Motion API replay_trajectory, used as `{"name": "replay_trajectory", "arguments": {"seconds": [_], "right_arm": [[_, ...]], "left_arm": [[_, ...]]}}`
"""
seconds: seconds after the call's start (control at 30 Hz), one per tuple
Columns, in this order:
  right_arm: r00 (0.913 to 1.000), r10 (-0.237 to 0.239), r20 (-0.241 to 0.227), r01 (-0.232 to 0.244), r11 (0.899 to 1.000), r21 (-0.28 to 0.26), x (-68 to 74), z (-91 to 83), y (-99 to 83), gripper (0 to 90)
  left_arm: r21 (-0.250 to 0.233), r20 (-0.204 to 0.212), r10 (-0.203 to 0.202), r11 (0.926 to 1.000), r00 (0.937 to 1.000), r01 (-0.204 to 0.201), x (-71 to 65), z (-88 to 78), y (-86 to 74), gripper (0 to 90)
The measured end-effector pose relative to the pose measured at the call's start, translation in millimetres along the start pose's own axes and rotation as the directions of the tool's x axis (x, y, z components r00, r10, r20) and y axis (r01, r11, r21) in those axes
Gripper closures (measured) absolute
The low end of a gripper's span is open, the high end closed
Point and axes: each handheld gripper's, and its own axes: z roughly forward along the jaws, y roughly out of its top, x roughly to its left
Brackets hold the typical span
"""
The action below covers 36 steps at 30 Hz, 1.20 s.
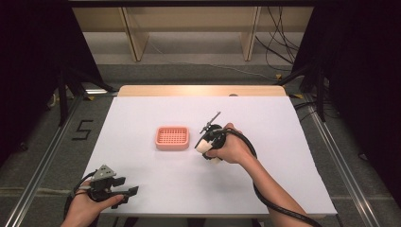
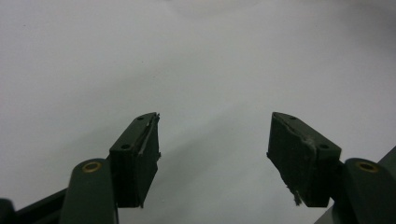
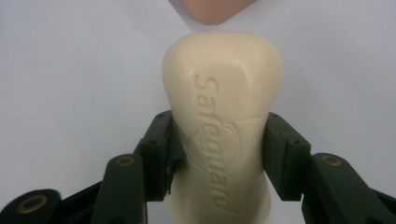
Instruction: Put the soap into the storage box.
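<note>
A cream bar of soap [image 3: 224, 116], stamped with a brand name, is clamped between the jaws of my right gripper [image 3: 218, 154]. From above, the soap [image 1: 203, 146] hangs just right of a pink slatted soap dish [image 1: 172, 137] lying near the middle of the white table. The right gripper [image 1: 208, 143] points left toward that dish, whose pink corner [image 3: 212, 11] peeks in beyond the soap's tip. Down at the front left edge, my left gripper [image 1: 124, 188] rests open, nothing between its fingers [image 2: 140, 154], over bare white surface.
The white table top [image 1: 265, 123] ends in a wooden strip at the back. Black cables trail from both grippers off the front edge. Wooden furniture legs and loose cables stand on the floor behind; dark curtains flank both sides.
</note>
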Motion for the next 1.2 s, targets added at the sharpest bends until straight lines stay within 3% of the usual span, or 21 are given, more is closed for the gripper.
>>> {"name": "replay_trajectory", "arguments": {"seconds": [0.07, 0.2, 0.23, 0.27, 0.3, 0.33, 0.47, 0.53, 0.57, 0.73, 0.77, 0.8, 1.1, 1.2], "right_arm": [[0.9993, -0.028, 0.023, 0.028, 1.000, -0.005, -3.0, 0.4, 0.8, 50.5], [0.9995, -0.018, 0.026, 0.018, 1.000, -0.007, -2.4, 1.1, 2.5, 50.5], [0.9993, -0.030, 0.024, 0.030, 1.000, -0.008, -3.7, 1.4, 3.2, 50.5], [0.9999, -0.016, 0.007, 0.016, 1.000, -0.014, -2.6, 1.7, 4.0, 50.6], [0.9999, -0.005, 0.009, 0.006, 1.000, -0.013, -2.0, 1.5, 4.2, 50.5], [0.9994, -0.032, 0.015, 0.033, 0.999, -0.009, -4.3, 1.8, 4.9, 50.5], [0.9998, -0.007, 0.017, 0.008, 1.000, -0.016, -3.2, 2.3, 7.6, 50.5], [0.9989, -0.043, 0.021, 0.043, 0.999, -0.016, -6.3, 1.8, 9.1, 50.6], [0.9999, -0.013, 0.009, 0.014, 1.000, -0.022, -4.2, 1.8, 10.1, 50.5], [0.9996, -0.023, 0.016, 0.024, 0.999, -0.025, -5.7, 2.6, 14.1, 50.5], [0.9997, -0.018, 0.014, 0.019, 0.999, -0.027, -5.5, 2.9, 15.0, 50.6], [0.9996, -0.024, 0.017, 0.025, 0.999, -0.028, -5.8, 3.1, 15.5, 50.5], [0.9997, -0.015, 0.020, 0.016, 0.999, -0.036, -7.0, 2.9, 22.7, 50.6], [0.9994, -0.023, 0.025, 0.024, 0.999, -0.040, -8.7, 2.8, 25.2, 50.6]], "left_arm": [[-0.001, 0.012, 0.000, 1.0000, 0.9999, 0.000, 0.9, 0.1, -0.4, 33.5], [-0.021, -0.001, -0.025, 0.9995, 0.9997, 0.025, -0.3, 0.9, -1.4, 33.5], [0.011, 0.008, 0.011, 0.9999, 0.9999, -0.011, 2.1, -2.2, -1.4, 33.5], [0.019, 0.003, 0.016, 0.9997, 0.9999, -0.016, 2.6, -2.8, -1.4, 33.5], [-0.011, 0.009, -0.018, 0.9998, 0.9998, 0.018, 0.5, -0.9, -2.1, 33.5], [-0.022, -0.004, -0.031, 0.9993, 0.9995, 0.031, 0.1, 0.3, -2.4, 33.5], [-0.022, -0.001, -0.035, 0.9991, 0.9994, 0.035, 0.0, -1.2, -3.5, 33.5], [-0.020, -0.003, -0.045, 0.9988, 0.9990, 0.045, 0.2, -0.7, -4.1, 33.4], [-0.020, -0.004, -0.045, 0.9988, 0.9990, 0.045, 0.2, -1.0, -4.2, 33.5], [-0.020, -0.001, -0.039, 0.9990, 0.9992, 0.039, 0.6, -2.7, -5.1, 33.5], [0.012, 0.000, -0.005, 0.9999, 1.0000, 0.005, 3.0, -5.0, -4.8, 33.4], [0.023, 0.004, -0.002, 0.9997, 1.0000, 0.002, 3.6, -5.9, -4.4, 33.5], [0.016, 0.001, -0.004, 0.9999, 1.0000, 0.004, 3.6, -5.7, -4.7, 33.5], [-0.010, 0.001, -0.032, 0.9995, 0.9995, 0.032, 1.7, -4.0, -5.1, 33.5]]}}
